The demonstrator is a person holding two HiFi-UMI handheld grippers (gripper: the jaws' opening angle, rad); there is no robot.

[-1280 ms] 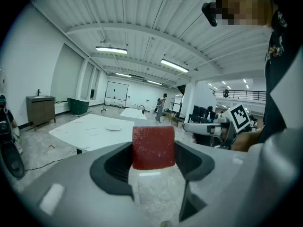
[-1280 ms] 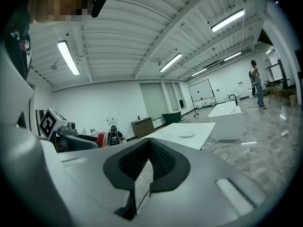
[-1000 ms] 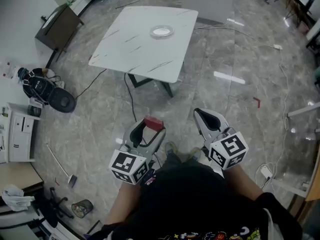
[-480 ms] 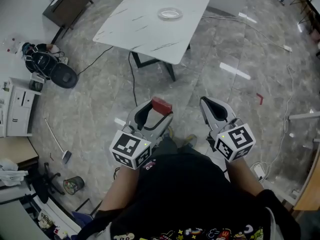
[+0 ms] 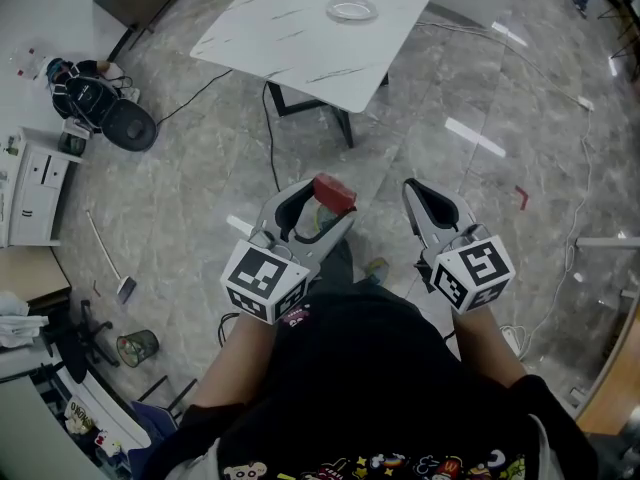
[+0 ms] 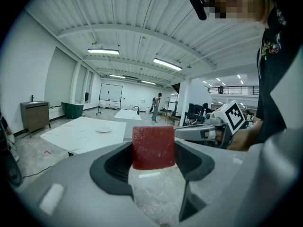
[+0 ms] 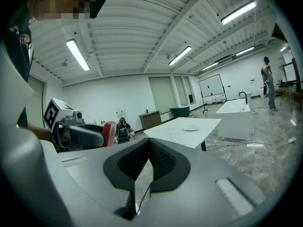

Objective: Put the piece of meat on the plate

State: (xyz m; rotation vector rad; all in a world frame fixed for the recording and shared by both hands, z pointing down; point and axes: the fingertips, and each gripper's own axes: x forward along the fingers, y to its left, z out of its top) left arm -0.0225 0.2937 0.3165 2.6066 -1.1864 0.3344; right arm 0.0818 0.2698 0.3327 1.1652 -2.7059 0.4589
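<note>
My left gripper (image 5: 322, 202) is shut on a red block of meat (image 5: 334, 192), held above the floor in front of the person. In the left gripper view the meat (image 6: 153, 147) fills the gap between the two jaws. A small plate (image 5: 352, 9) lies on the white table (image 5: 290, 38) at the far top of the head view, well ahead of both grippers; it also shows in the left gripper view as a plate (image 6: 103, 129) and in the right gripper view as a plate (image 7: 191, 127). My right gripper (image 5: 428, 202) is shut with nothing in it, jaws touching (image 7: 148, 151).
A marble floor (image 5: 190, 208) lies between me and the table. A cable (image 5: 268, 138) runs across it by the table leg. A white cabinet (image 5: 30, 200) and black bags (image 5: 95, 108) stand at the left. A white block (image 7: 235, 109) stands behind the table.
The person has walked toward the table; it has slid up and out of the head view's top. Both grippers keep their pose, the left still holding the meat.
</note>
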